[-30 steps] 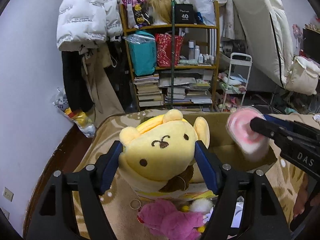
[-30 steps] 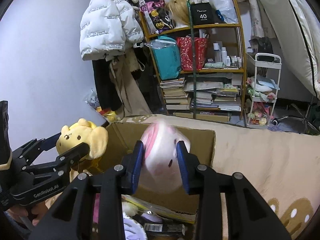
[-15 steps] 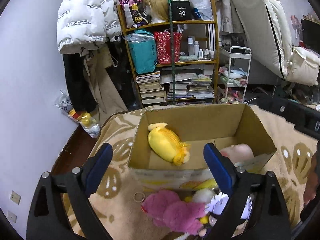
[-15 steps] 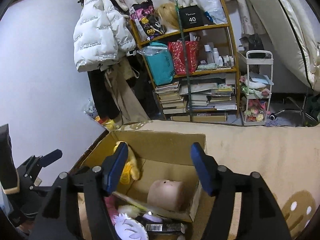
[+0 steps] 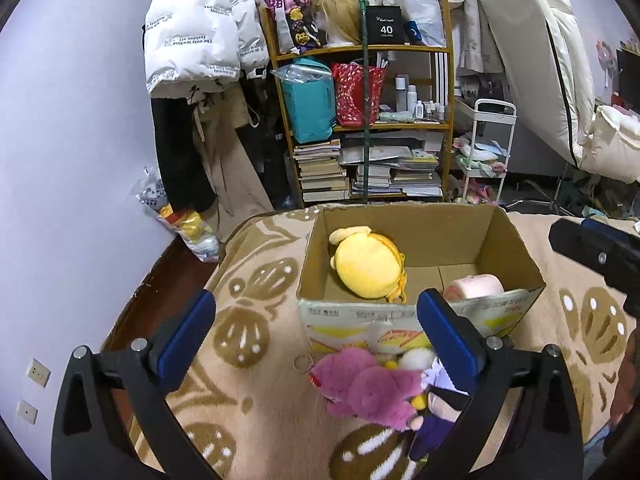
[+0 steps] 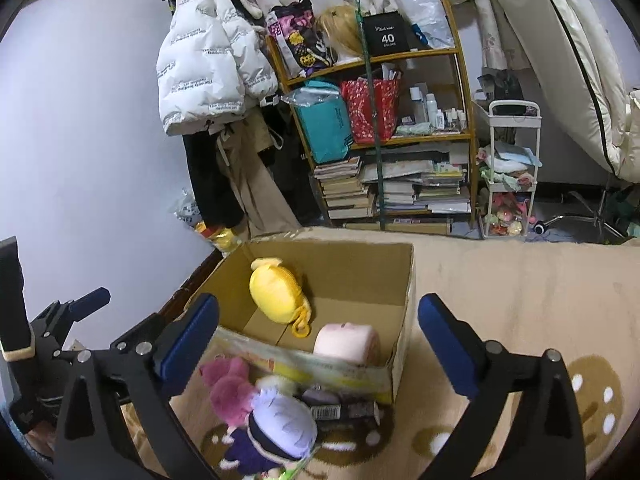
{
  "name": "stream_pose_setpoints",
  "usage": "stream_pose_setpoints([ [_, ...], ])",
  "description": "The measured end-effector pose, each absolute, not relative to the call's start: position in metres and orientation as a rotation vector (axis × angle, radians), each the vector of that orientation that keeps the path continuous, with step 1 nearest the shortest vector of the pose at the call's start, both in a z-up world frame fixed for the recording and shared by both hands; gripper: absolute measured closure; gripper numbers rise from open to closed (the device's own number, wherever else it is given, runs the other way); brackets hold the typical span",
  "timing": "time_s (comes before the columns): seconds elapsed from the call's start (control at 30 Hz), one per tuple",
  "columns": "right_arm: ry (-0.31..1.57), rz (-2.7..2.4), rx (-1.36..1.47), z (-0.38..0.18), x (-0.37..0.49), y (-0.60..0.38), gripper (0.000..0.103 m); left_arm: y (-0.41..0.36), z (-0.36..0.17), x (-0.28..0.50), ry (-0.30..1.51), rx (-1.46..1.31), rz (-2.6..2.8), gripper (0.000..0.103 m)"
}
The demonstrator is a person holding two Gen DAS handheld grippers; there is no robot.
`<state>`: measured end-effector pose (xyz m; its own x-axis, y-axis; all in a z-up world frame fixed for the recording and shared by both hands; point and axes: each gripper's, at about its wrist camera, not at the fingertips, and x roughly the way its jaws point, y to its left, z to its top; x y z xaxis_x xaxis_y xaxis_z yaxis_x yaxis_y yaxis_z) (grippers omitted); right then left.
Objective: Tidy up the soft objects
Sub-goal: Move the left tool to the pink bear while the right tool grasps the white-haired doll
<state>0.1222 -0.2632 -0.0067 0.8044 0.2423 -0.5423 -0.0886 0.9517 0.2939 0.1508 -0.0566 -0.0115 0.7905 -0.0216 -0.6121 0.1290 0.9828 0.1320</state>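
Note:
An open cardboard box [image 5: 516,248] [image 6: 404,280] stands on the beige blanket. A yellow plush [image 5: 366,266] [image 6: 276,292] and a pink round plush [image 5: 472,286] [image 6: 346,342] lie inside it. In front of the box lie a magenta plush [image 5: 364,386] [image 6: 230,386] and a doll with white hair and purple clothes [image 5: 438,404] [image 6: 276,426]. My left gripper [image 5: 316,336] is open and empty above the blanket, short of the box. My right gripper [image 6: 318,338] is open and empty above the box's front wall.
A wooden shelf [image 5: 360,120] with books, bags and bottles stands behind the box. A white jacket [image 5: 200,44] hangs at the left wall. A white cart [image 5: 486,152] is right of the shelf. The blanket's left edge [image 5: 224,256] drops to dark floor.
Both grippers opened and let go: the yellow plush and the pink plush now lie in the box. Both grippers have drawn back from it.

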Motion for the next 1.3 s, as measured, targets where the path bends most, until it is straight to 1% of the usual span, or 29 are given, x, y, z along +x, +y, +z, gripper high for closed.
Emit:
stream_pose_setpoints([
  [0.4,0.704,0.202,0.19,-0.026,0.099,-0.239,0.0,-0.049,-0.017,0.136,0.708,0.175,-0.077,0.003],
  [0.67,0.753,0.198,0.152,-0.042,0.091,-0.224,0.0,-0.037,-0.031,0.141,0.773,0.122,-0.075,0.003],
  [1.3,0.881,0.222,0.102,-0.081,0.109,-0.211,0.0,-0.042,-0.094,0.173,0.937,0.14,-0.147,0.003],
])
